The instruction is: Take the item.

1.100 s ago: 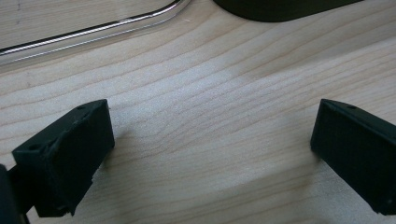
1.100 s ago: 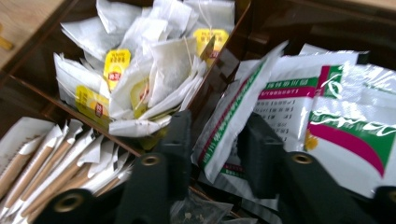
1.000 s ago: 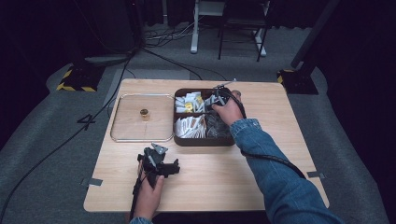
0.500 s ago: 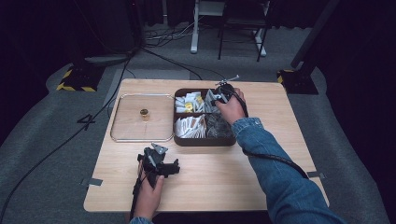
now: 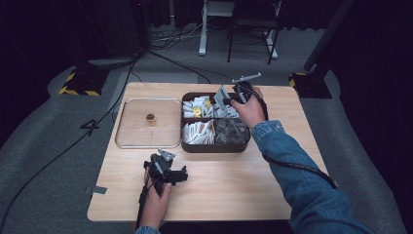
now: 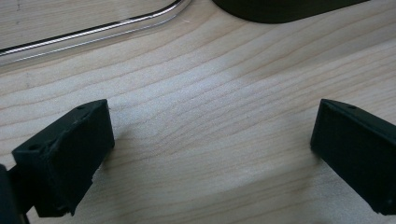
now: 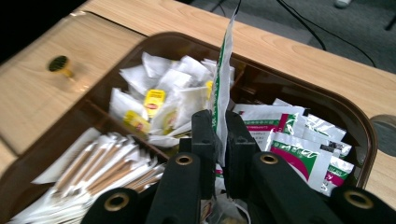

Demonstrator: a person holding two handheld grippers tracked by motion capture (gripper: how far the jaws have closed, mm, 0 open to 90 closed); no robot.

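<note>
R gripper [image 7: 218, 140] clamped on sachet [image 7: 221, 70] above organizer [image 7: 364, 126]

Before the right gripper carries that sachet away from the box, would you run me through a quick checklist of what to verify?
1. Grip: the right gripper has its jaws shut on the green-and-white sachet: ok.
2. Only one sachet pinched: one edge shows between the jaws; anything behind it: cannot tell.
3. Sachet lifted off the other packets in the brown divided box: it stands upright above them, lower end hidden: cannot tell.
4. Clear tray has room: a single small gold-coloured item sits on it: ok.
5. Left gripper out of the way: open, on bare wooden table near the front edge: ok.
</note>
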